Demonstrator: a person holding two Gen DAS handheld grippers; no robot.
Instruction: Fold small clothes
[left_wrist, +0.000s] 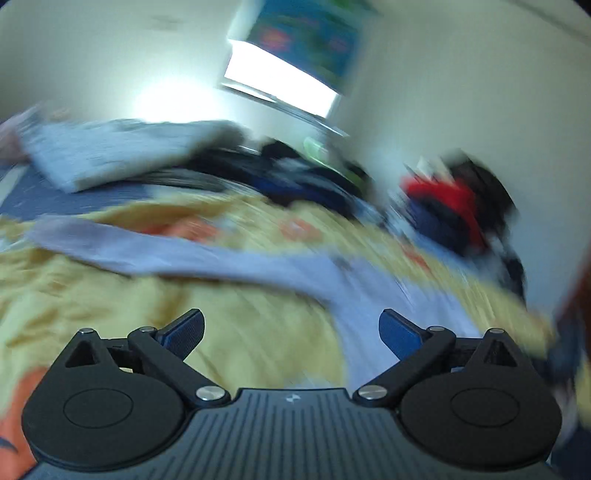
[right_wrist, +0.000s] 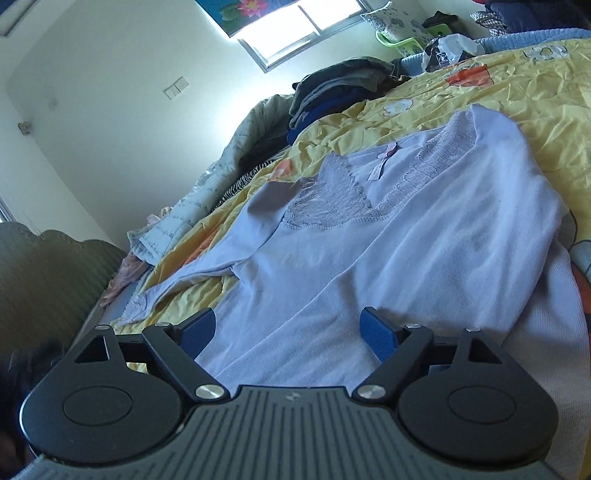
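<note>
A pale lilac long-sleeved top (right_wrist: 406, 236) with a lace neckline lies spread on a yellow patterned bedsheet (right_wrist: 517, 92). One sleeve stretches out to the left. My right gripper (right_wrist: 288, 332) is open, low over the top's lower hem, with the cloth between its blue pads and not held. The left wrist view is motion-blurred. There the same top (left_wrist: 258, 266) crosses the yellow sheet (left_wrist: 92, 295). My left gripper (left_wrist: 291, 332) is open and empty, above the sheet beside the top.
A stack of dark folded clothes (right_wrist: 340, 88) lies at the far side of the bed, next to a grey quilt (right_wrist: 229, 162). A green basket (right_wrist: 399, 40) and plastic bag (right_wrist: 450, 48) sit near the window. A green headboard (right_wrist: 48, 280) stands at left.
</note>
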